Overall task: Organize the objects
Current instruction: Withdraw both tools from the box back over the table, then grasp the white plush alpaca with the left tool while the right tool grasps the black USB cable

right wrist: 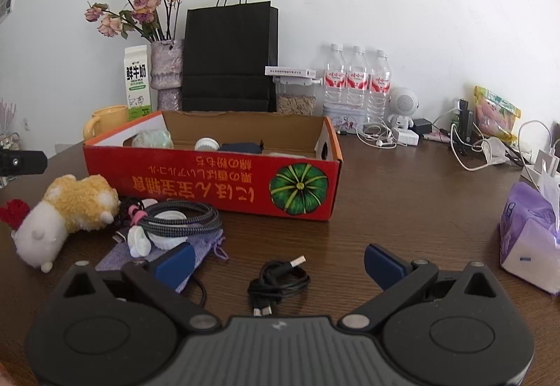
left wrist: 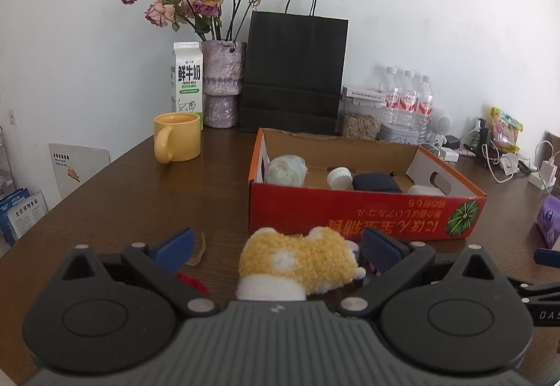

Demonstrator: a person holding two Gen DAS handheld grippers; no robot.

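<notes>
A red cardboard box (left wrist: 364, 211) (right wrist: 210, 186) stands on the brown table and holds a pale cloth ball, a white cap and a dark pouch. A yellow and white plush chicken (left wrist: 301, 263) (right wrist: 66, 211) lies in front of it. My left gripper (left wrist: 280, 249) is open, its blue pads either side of the plush. My right gripper (right wrist: 280, 263) is open and empty over a coiled black USB cable (right wrist: 278, 282). A braided cable on white discs (right wrist: 178, 221) and a lilac pouch (right wrist: 189, 256) lie left of it.
A yellow mug (left wrist: 178, 137), milk carton (left wrist: 187, 77), vase of dried roses (left wrist: 222, 81), black paper bag (left wrist: 294, 74) and water bottles (right wrist: 357, 81) line the back. Chargers and cords (right wrist: 465, 144) lie at the right, with a purple tissue pack (right wrist: 528, 235).
</notes>
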